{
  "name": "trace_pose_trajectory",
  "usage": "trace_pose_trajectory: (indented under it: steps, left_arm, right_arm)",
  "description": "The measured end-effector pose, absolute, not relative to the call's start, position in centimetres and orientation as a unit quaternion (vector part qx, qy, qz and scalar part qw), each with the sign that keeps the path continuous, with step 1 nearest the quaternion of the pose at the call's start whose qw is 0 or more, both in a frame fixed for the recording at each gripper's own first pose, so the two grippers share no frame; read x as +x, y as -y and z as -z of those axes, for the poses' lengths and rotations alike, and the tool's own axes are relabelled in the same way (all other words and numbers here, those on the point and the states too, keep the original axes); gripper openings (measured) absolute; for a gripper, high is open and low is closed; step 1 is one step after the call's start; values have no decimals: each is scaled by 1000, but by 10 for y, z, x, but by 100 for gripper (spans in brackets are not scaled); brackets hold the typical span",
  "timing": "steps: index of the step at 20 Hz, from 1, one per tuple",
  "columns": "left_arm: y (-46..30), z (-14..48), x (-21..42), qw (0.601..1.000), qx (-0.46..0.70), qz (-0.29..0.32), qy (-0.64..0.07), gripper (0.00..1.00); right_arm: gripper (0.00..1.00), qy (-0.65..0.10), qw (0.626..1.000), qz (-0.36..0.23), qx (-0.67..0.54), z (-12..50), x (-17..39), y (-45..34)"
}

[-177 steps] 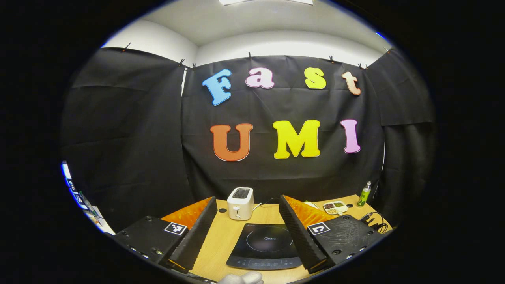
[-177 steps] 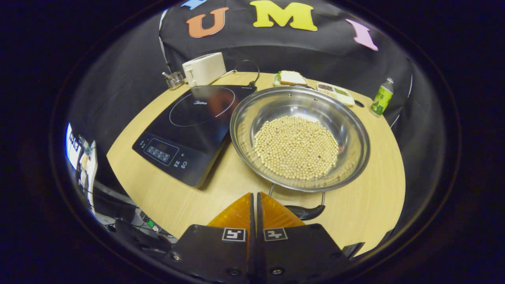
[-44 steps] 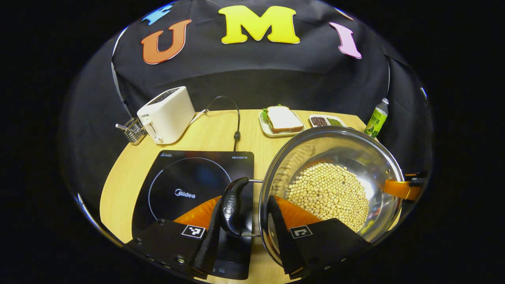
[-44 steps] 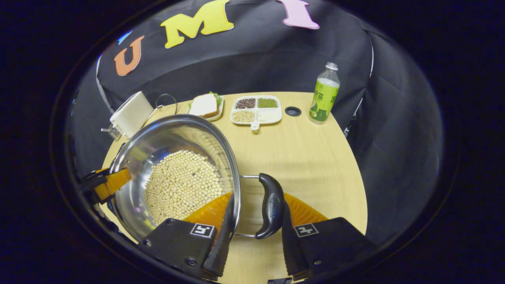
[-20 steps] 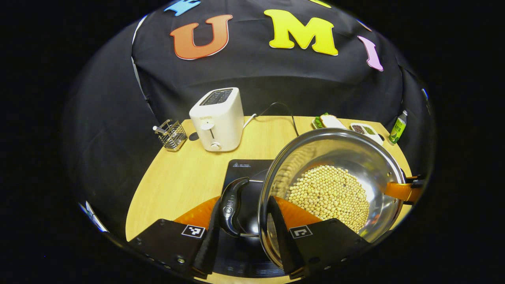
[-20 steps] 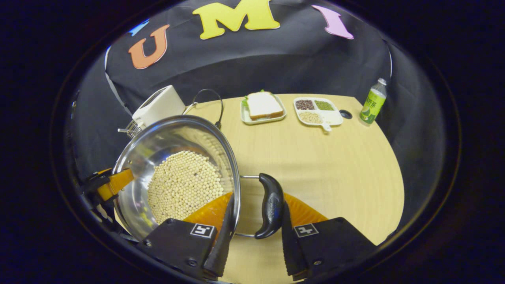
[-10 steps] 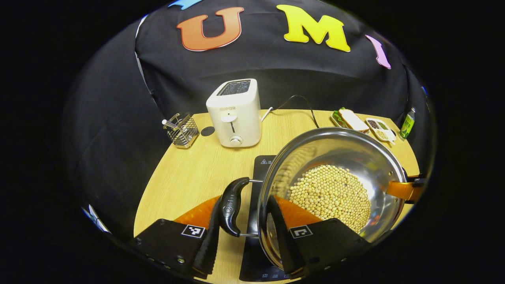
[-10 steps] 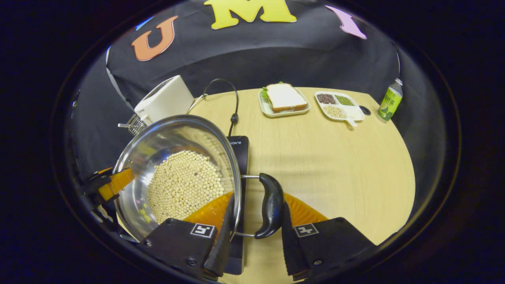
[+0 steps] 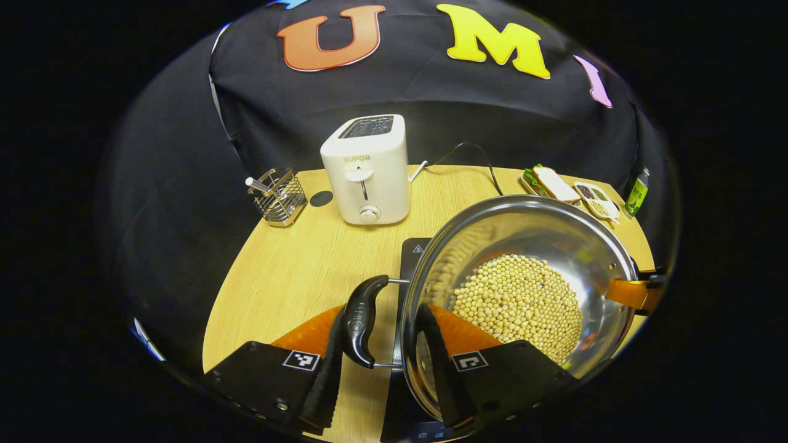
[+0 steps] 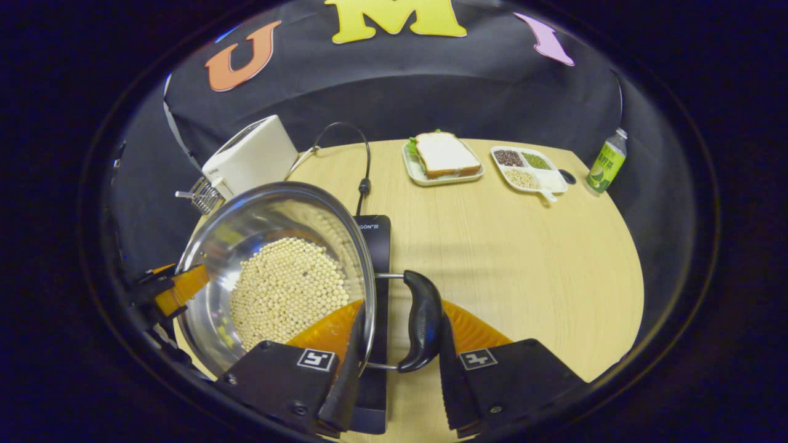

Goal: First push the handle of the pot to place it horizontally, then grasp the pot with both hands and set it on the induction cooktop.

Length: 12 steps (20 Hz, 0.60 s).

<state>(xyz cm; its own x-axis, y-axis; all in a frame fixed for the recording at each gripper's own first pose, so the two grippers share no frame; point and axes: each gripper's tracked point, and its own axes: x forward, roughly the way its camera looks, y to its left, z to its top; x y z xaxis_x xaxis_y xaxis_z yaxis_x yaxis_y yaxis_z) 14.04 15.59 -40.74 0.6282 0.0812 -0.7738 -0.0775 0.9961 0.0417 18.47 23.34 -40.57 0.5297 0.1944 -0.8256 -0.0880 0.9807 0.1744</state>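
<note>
In the left gripper view, the left gripper [image 9: 378, 363] sits at the bottom centre, its two fingers closed on the pot's left handle [image 9: 361, 320] together with the rim beside it: one finger is outside the black grip, the other inside the bowl. The pot [image 9: 517, 295], a steel bowl full of pale beans [image 9: 517, 307], takes the lower right of the frame. Under it a dark corner of the induction cooktop [image 9: 411, 258] shows. I cannot tell whether the pot touches it.

In the right gripper view, the right gripper [image 10: 397, 363] at the bottom centre holds the right handle [image 10: 422, 320] and the rim in the same way. The pot [image 10: 277, 277] is at lower left.

Farther up on the wooden table [image 9: 289, 277] stands a white toaster [image 9: 367, 169], with a wire basket [image 9: 278, 197] to its left.
</note>
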Motion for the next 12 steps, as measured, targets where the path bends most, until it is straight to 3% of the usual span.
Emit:
trace_pose_trajectory:
  steps: [1, 2, 3, 4, 5, 6, 7, 8, 9, 10, 12]
  left_arm:
    - [-156, 408, 139, 902, 0, -43, -430, 63]
    - [-156, 407, 139, 902, -1, -43, -431, 53]
    - [-157, 408, 139, 901, -2, -42, -431, 64]
    - [-157, 408, 139, 902, -3, -39, -431, 64]
    - [-157, 408, 139, 902, -4, -37, -430, 75]
    - [-157, 408, 139, 903, -6, -37, -427, 55]
    - [-158, 406, 138, 905, -9, -40, -423, 67]
    - [-161, 399, 141, 913, -9, -46, -405, 68]
    - [-164, 388, 144, 922, -5, -52, -383, 64]
    - [-167, 375, 147, 931, -1, -55, -362, 90]
    - [-175, 349, 144, 940, 22, -73, -334, 98]
  right_arm:
    - [57, -479, 872, -80, 58, 406, 184, -234]
    - [58, -482, 870, -82, 56, 406, 184, -235]
    - [58, -481, 871, -83, 55, 406, 184, -234]
    - [58, -481, 871, -85, 56, 406, 183, -234]
    - [58, -478, 872, -84, 63, 406, 184, -234]
    - [58, -475, 873, -85, 67, 406, 184, -234]
    - [60, -470, 876, -88, 65, 405, 184, -233]
    - [63, -455, 883, -92, 74, 399, 185, -234]
    - [72, -436, 891, -95, 83, 390, 188, -236]
    - [77, -418, 899, -99, 81, 382, 191, -235]
    - [83, -387, 914, -103, 60, 364, 195, -227]
